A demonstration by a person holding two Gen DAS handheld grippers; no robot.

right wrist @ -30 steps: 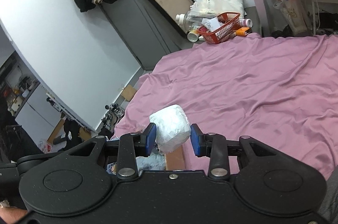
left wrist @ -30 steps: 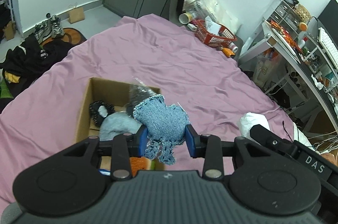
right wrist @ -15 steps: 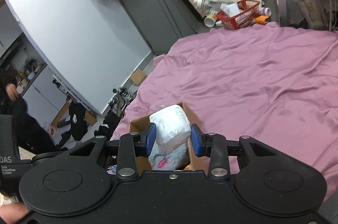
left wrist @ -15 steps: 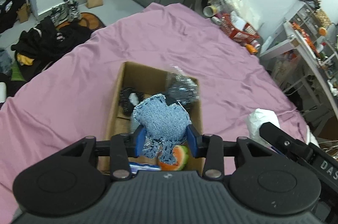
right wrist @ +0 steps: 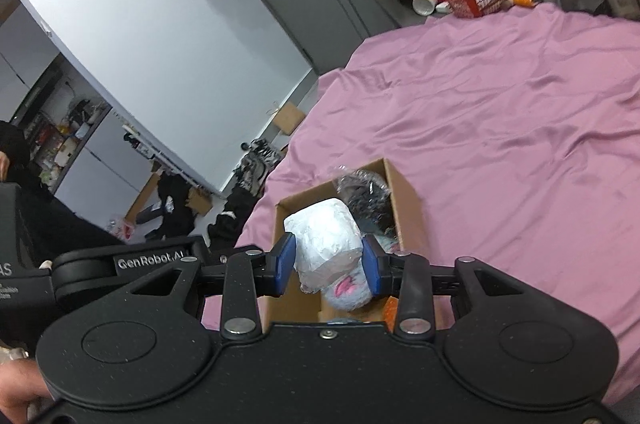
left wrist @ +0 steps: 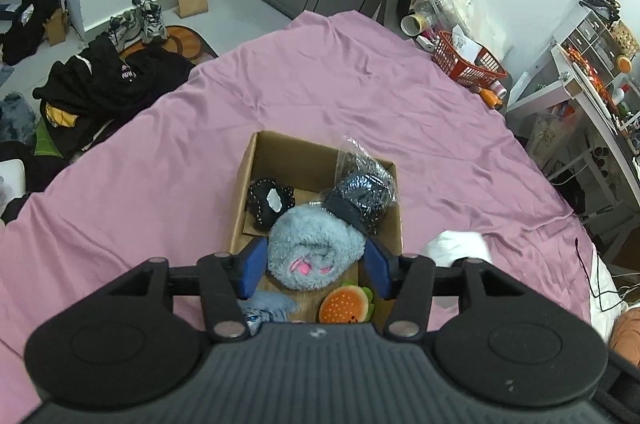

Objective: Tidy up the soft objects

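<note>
Left gripper (left wrist: pixel 314 266): right above the near half of the cardboard box (left wrist: pixel 246 180). Its blue fingers (left wrist: pixel 252 266) are spread wide and hold nothing. The fluffy blue plush (left wrist: pixel 316 250) seen between them lies down in the box, apart from the pads.

Burger toy (left wrist: pixel 346 304): in the box's near corner, just beside the blue plush. It looks dropped in loosely, so soft things pile up.

Right gripper (right wrist: pixel 328 264): above the near end of the box (right wrist: pixel 404 192), squeezing a white wrapped soft bundle (right wrist: pixel 326 236) between both pads. I think it hangs there so the bundle can fall into the box next.

Far end of the box: a dark thing in a clear plastic bag (left wrist: pixel 366 186) leans on the far right wall. A small black lacy item (left wrist: pixel 270 202) lies by the left wall.

Bed: the box sits on a pink sheet (left wrist: pixel 340 96).

Only the left view shows: the burger toy, the black lacy item, and the white bundle from the side (left wrist: pixel 458 246), just right of the box.

Only the right view shows: both pads pressed on the bundle, and a bit of the person's hand (right wrist: pixel 18 390).
</note>
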